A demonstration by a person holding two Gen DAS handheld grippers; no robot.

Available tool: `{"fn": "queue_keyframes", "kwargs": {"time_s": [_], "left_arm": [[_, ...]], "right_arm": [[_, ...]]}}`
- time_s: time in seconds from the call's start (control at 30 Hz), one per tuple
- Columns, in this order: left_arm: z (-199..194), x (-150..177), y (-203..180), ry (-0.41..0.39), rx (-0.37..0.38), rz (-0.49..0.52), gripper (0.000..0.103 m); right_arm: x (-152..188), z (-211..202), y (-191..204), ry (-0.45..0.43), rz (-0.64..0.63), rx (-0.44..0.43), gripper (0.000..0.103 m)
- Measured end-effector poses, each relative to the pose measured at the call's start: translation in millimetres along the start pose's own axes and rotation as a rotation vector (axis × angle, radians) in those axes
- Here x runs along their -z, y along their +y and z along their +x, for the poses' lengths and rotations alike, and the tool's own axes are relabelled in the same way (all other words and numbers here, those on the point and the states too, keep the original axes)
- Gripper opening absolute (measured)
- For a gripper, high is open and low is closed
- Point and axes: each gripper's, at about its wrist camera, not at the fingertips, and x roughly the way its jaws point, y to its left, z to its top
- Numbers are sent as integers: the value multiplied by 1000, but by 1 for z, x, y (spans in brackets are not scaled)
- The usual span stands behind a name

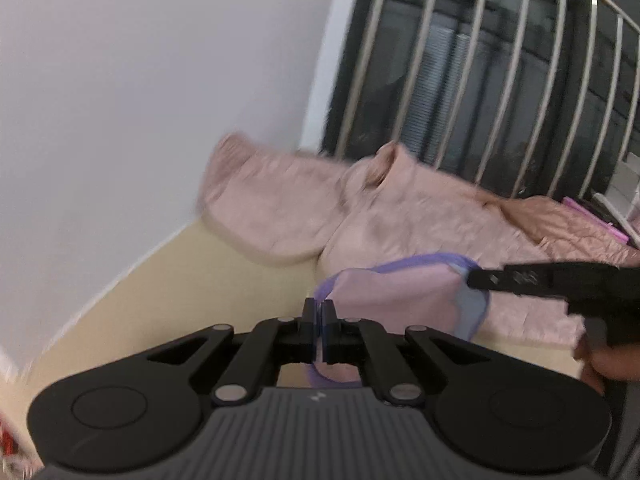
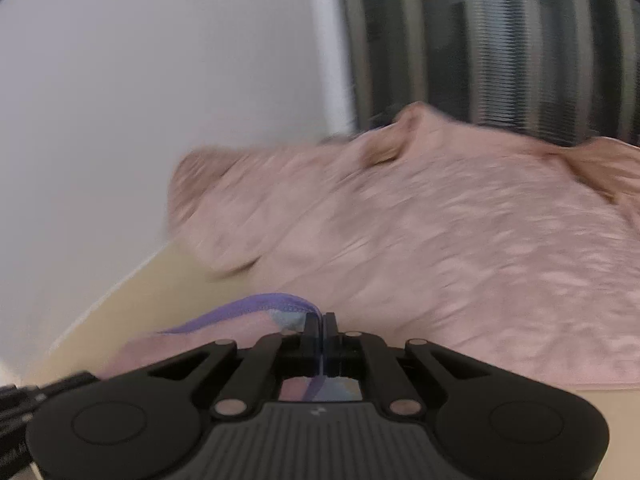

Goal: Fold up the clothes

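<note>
**Both grippers pinch the purple-edged garment above the bed**

The left gripper [image 1: 319,312] has its jaws pressed together on the purple trim of a small pink garment [image 1: 400,296], which hangs in the air between the two tools, near the camera and in front of a pink quilted blanket [image 1: 420,216]. Only the left wrist view shows the whole span of cloth: the right gripper [image 1: 476,278] enters from the right and bites the garment's far corner, with the person's hand [image 1: 608,364] below it.

The right wrist view, more blurred, shows the right gripper [image 2: 320,320] with jaws closed on the purple trim, the cloth trailing left. Behind lie the blanket, a cream bed sheet [image 2: 160,288], a white wall [image 2: 140,100] and a barred window [image 2: 500,40].
</note>
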Motion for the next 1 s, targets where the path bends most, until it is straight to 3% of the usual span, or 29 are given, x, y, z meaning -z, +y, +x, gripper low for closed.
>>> {"fn": "queue_keyframes", "kwargs": {"time_s": [0.2, 0.37, 0.4, 0.47, 0.5, 0.53, 0.57, 0.63, 0.67, 0.87, 1.0], "left_arm": [[77, -48, -70, 4, 104, 178, 1], [119, -62, -108, 35, 141, 194, 2], [126, -65, -115, 40, 146, 194, 6], [139, -70, -128, 51, 156, 195, 23], [146, -72, -135, 56, 161, 195, 38], [149, -73, -140, 61, 167, 193, 44], [137, -69, -136, 60, 179, 185, 46], [114, -59, -129, 63, 203, 169, 53], [100, -48, -125, 87, 221, 158, 55], [26, 32, -112, 234, 302, 84, 60], [1, 65, -115, 267, 327, 56, 59]], "right_arm": [[-31, -13, -61, -76, 124, 113, 1], [-34, -16, -138, -112, 308, 183, 1], [-33, -19, -153, -118, 345, 199, 1], [-30, -23, -178, -125, 411, 231, 4], [-28, -26, -191, -129, 443, 247, 10], [-27, -28, -203, -132, 476, 263, 18], [-21, -35, -207, -129, 474, 260, 22], [-5, -52, -203, -118, 433, 234, 43], [3, -60, -202, -112, 413, 220, 47], [61, -107, -189, -52, 316, 119, 49], [109, -121, -171, -12, 341, 48, 49]]}}
